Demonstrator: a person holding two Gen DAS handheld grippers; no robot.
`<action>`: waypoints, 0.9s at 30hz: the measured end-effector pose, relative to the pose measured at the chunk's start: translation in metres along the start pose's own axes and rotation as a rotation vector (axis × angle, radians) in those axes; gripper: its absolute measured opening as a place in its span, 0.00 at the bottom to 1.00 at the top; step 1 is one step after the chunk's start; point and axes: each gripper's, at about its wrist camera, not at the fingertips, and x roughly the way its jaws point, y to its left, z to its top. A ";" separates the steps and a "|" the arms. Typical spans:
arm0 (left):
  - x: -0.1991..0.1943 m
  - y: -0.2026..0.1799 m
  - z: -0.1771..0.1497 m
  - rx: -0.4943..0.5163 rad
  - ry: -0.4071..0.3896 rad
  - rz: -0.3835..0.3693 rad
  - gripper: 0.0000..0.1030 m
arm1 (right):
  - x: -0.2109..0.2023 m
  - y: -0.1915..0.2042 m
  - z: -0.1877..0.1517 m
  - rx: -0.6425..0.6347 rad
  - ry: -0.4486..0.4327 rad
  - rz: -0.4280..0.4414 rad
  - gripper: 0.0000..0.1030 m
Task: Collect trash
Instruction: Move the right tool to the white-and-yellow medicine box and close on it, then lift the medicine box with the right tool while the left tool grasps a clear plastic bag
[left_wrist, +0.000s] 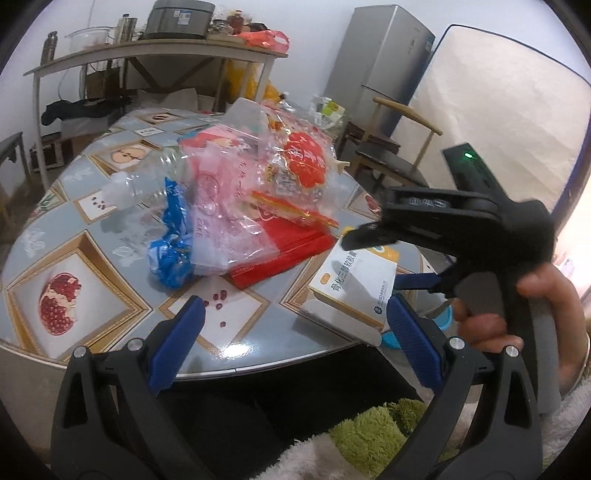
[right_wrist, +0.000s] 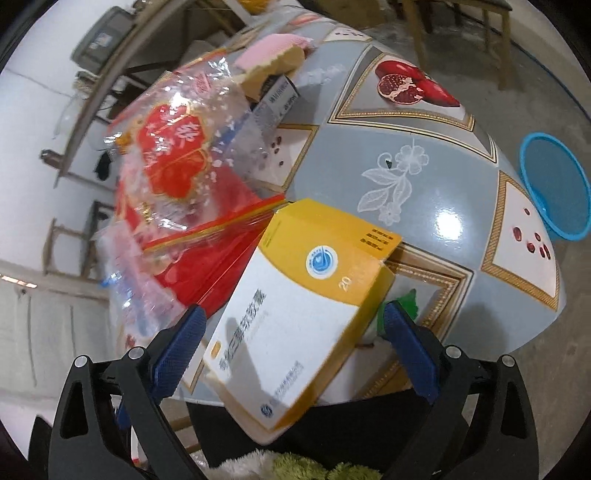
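Observation:
A heap of trash lies mid-table: a clear plastic bottle (left_wrist: 147, 177), a crumpled blue wrapper (left_wrist: 170, 254), a pink see-through bag (left_wrist: 221, 210), a red bag (left_wrist: 291, 254) and a clear wrapper with a red label (left_wrist: 303, 162). A yellow-and-white medicine box (left_wrist: 354, 288) rests at the table's near edge. My left gripper (left_wrist: 299, 336) hovers open over the near edge, empty. My right gripper (right_wrist: 295, 336) is open and straddles the medicine box (right_wrist: 306, 295), with its blue pads (right_wrist: 181, 343) on either side and slightly apart from it. The red-label wrapper (right_wrist: 170, 158) and red bag (right_wrist: 207, 266) lie just left of the box.
The round table (left_wrist: 122, 240) has a glossy fruit-print cover. A blue basket (right_wrist: 554, 188) stands on the floor beyond its right edge. A chair (left_wrist: 391, 155), a fridge (left_wrist: 384, 62) and a cluttered shelf (left_wrist: 155, 51) stand behind. A hand (left_wrist: 524, 317) holds the right gripper's handle.

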 end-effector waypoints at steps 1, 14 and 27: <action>0.002 0.002 0.000 0.001 0.003 -0.008 0.92 | 0.004 0.004 0.000 0.001 -0.002 -0.023 0.91; 0.005 0.033 0.000 -0.081 0.000 -0.050 0.92 | 0.033 0.041 -0.004 -0.183 -0.047 -0.204 0.94; 0.002 0.051 0.029 -0.059 -0.053 0.011 0.92 | -0.015 0.005 0.010 -0.431 -0.133 -0.190 0.94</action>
